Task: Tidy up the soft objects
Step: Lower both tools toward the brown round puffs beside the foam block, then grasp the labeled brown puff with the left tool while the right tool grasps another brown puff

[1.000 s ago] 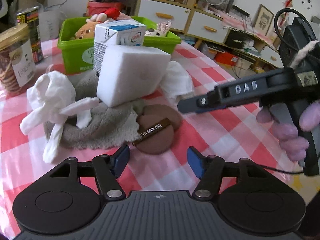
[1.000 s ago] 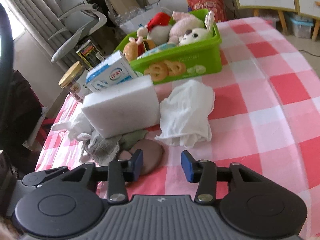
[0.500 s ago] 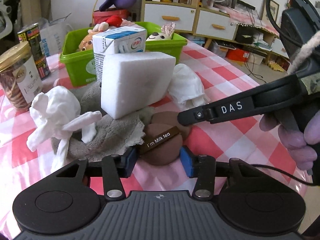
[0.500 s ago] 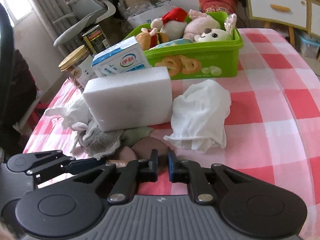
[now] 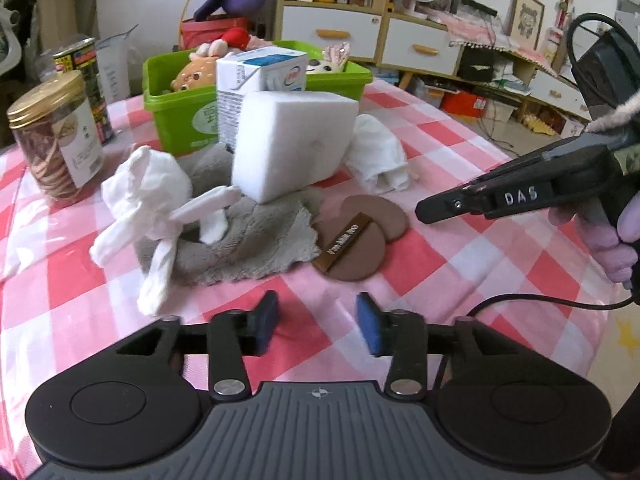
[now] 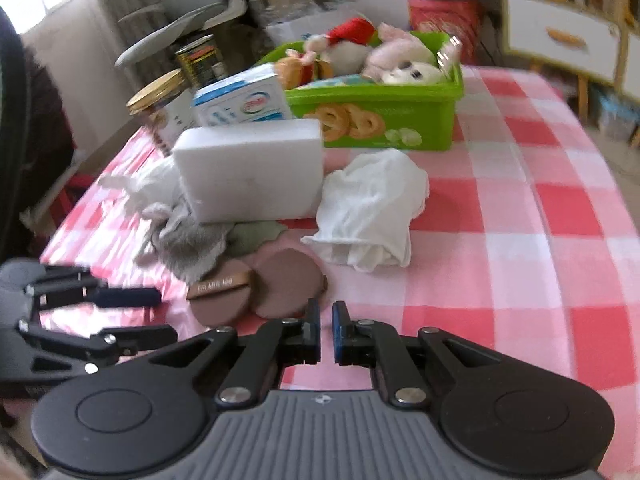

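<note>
1. Table (image 5: 460, 184) under a pink checked cloth fills the left wrist view. The left gripper (image 5: 318, 322) hangs over the near edge with its blue pads apart and nothing between them; the jaws have just been opening a little.
2. At 12 o'clock from those pads lie two brown puffs (image 5: 356, 240), overlapping, one with a printed band. A grey towel (image 5: 248, 244) touches them at 9 o'clock.
3. On the towel stands a white sponge block (image 5: 294, 144), with a milk carton (image 5: 260, 88) just behind it at 12 o'clock and a green bin (image 5: 180, 112) of plush toys beyond.
4. A crumpled white rag (image 5: 152, 200) rests on the towel's 9 o'clock side; a jar (image 5: 54, 136) stands further out at 10 o'clock.
5. The right gripper (image 5: 424, 212) reaches in from 3 o'clock, tip near the puffs, gripped by a hand (image 5: 612, 240).
6. In the right wrist view, slightly blurred, the right gripper's (image 6: 327, 320) jaws are drawn together with nothing clamped.
7. The puffs (image 6: 280, 284) lie just beyond its tips at 11 o'clock; whether they touch I cannot tell.
8. A white cloth (image 6: 372, 208) sits at 1 o'clock, beside the sponge block (image 6: 252, 176). The left gripper (image 6: 132, 312) shows at 9 o'clock.
</note>
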Available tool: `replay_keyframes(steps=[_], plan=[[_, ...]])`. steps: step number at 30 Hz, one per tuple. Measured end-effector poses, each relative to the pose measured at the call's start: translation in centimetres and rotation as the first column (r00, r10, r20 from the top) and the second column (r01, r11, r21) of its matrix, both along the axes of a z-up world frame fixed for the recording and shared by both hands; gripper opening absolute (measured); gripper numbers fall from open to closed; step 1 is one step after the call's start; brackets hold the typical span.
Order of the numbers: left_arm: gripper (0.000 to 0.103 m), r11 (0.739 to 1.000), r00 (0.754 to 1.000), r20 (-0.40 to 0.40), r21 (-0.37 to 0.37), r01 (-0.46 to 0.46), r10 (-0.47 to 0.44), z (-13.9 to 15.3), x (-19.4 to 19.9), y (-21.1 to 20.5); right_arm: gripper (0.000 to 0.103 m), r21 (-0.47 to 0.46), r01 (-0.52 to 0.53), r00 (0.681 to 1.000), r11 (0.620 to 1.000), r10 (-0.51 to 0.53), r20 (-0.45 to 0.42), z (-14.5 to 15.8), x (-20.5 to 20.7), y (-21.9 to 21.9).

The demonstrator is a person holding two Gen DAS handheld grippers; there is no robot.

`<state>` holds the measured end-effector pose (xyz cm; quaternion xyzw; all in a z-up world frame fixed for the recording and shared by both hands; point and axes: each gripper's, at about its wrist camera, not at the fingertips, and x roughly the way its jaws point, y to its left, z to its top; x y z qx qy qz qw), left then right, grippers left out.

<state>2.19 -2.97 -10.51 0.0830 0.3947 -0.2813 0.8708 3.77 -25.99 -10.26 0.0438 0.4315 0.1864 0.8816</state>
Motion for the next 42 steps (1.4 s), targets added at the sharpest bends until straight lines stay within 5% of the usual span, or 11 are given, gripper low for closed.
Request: replay_keyframes(steps=[2,4,7,13,16,21,30,35,40,42], plan=[[0.058,1.000,1.000,0.006,0.003,0.017,-0.017,-0.3,0.1,-0.8,0.000,-0.053,-0.036,0.999,0.998,0.038,0.033,0.0,-0.4,0.6],[0.064,1.000,0.999,0.023,0.009,0.027,-0.027,-0.7,0.2,-1.5,0.020,-0.103,-0.070,0.996,0.992,0.075,0.044,-0.3,-0.6,1.4],[0.066,1.000,0.999,0.041,0.001,0.022,-0.022,-1.0,0.5,-2.1,0.024,-0.186,-0.133,0.985,0.974,0.151,0.088,-0.8,-1.0,2.9],[0.064,1.000,0.997,0.076,-0.010,0.025,-0.024,-1.4,1.4,-2.8,0.024,-0.188,-0.170,0.976,0.967,0.191,0.103,-1.0,-0.3,3.3],[0.052,1.000,0.996,0.085,-0.003,0.031,-0.030,-1.4,1.6,-3.0,0.024,-0.187,-0.176,0.972,0.966,0.201,0.120,-1.3,-0.1,3.2],[0.048,0.999,0.997,0.069,-0.009,0.033,-0.033,-1.1,1.5,-2.2,0.025,-0.187,-0.182,0.968,0.966,0.209,0.137,-1.3,-0.2,3.4],[0.048,1.000,0.998,0.059,0.002,0.019,-0.019,-0.5,0.7,-0.1,0.028,-0.207,-0.207,0.956,0.956,0.243,0.165,-1.3,-0.2,5.0],[0.050,1.000,0.998,0.059,0.024,0.007,-0.008,-0.5,0.6,0.5,0.040,-0.205,-0.203,0.956,0.958,0.239,0.172,-1.4,0.3,6.1],[0.059,1.000,0.999,0.052,0.020,-0.016,0.015,-0.9,0.8,0.6,0.039,-0.204,-0.200,0.954,0.958,0.238,0.181,-1.6,0.6,6.9],[0.060,1.000,0.999,0.046,0.007,-0.028,0.027,-0.9,1.1,0.6,0.027,-0.196,-0.203,0.954,0.959,0.239,0.180,-1.5,0.7,6.8]])
